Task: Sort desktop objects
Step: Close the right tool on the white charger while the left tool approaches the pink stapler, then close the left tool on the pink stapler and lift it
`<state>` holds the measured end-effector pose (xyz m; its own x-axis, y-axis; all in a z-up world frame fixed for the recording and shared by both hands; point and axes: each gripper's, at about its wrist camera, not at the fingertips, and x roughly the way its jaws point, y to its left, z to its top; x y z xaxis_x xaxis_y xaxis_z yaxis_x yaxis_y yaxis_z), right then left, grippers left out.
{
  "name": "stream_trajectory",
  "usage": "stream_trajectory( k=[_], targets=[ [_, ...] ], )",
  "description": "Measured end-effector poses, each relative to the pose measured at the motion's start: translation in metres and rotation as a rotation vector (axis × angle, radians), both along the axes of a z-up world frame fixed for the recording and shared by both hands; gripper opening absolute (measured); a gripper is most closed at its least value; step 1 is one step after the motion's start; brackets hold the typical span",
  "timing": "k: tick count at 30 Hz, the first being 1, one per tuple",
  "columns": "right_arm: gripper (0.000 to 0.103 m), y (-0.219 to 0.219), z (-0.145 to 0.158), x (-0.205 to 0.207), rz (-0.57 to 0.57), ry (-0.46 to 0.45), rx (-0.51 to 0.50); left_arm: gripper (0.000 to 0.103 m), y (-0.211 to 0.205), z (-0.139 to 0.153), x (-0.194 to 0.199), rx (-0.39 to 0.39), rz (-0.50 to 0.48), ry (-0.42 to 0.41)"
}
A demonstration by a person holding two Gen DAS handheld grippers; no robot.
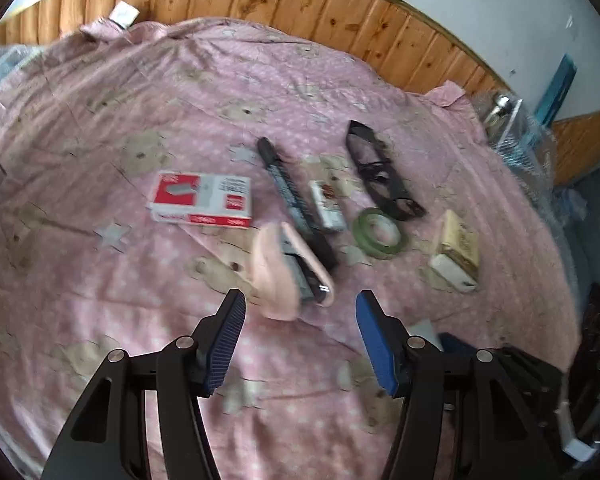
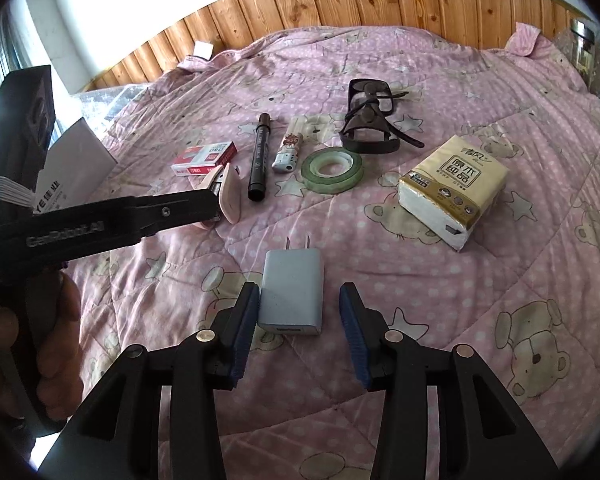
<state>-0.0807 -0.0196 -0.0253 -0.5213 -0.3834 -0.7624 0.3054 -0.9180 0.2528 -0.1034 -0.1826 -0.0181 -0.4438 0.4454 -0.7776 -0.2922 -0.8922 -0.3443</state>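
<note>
Currently: sorting under way, both tools closing in on separate items.
Left gripper: jaws spread wide, empty, hovering just short of the pink stapler; view blurred.
Right gripper: jaws apart, straddling the grey charger; left pad touching or nearly touching its side, right pad clear of it.
Charger position: flat on the pink quilt, prongs pointing away from the jaws.
Stapler position: on its side, beside the black marker and staple box.
Others in the row: lighter, green tape roll, glasses, tissue pack.
Likely step: pre-grasp on charger and stapler.
Next move: probably centre charger between pads, squeeze evenly; lower left tool over the stapler.
Destination: not visible.
</note>
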Motion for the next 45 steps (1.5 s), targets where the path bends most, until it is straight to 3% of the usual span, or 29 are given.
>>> stream_trajectory(
  k=[4,6,9,13,22,30,45],
  targets=[
    [0.043,0.001,-0.001,-0.001,0.004,-0.004,-0.011,0.059,0.016,-0.001,-0.001,-0.065,0.004,0.039],
    [0.037,0.001,-0.001,-0.001,0.017,-0.003,-0.013,0.058,0.02,-0.006,-0.006,-0.108,0.017,0.043],
    [0.033,0.001,0.001,0.001,0.033,0.002,-0.005,0.052,0.014,-0.011,-0.01,-0.122,0.045,0.039],
    [0.033,0.0,0.001,0.0,0.039,0.006,0.005,0.05,0.01,-0.005,-0.004,-0.169,0.04,0.081],
    [0.037,-0.002,0.0,-0.003,0.026,0.009,0.016,0.052,0.026,-0.012,-0.009,-0.217,0.016,0.085],
    [0.035,-0.006,0.0,-0.001,0.026,0.007,0.042,0.046,0.023,-0.012,-0.006,-0.238,0.016,0.112],
    [0.034,-0.006,0.002,-0.003,0.011,0.005,0.04,0.042,0.018,-0.011,-0.007,-0.206,0.01,0.135]
  ],
)
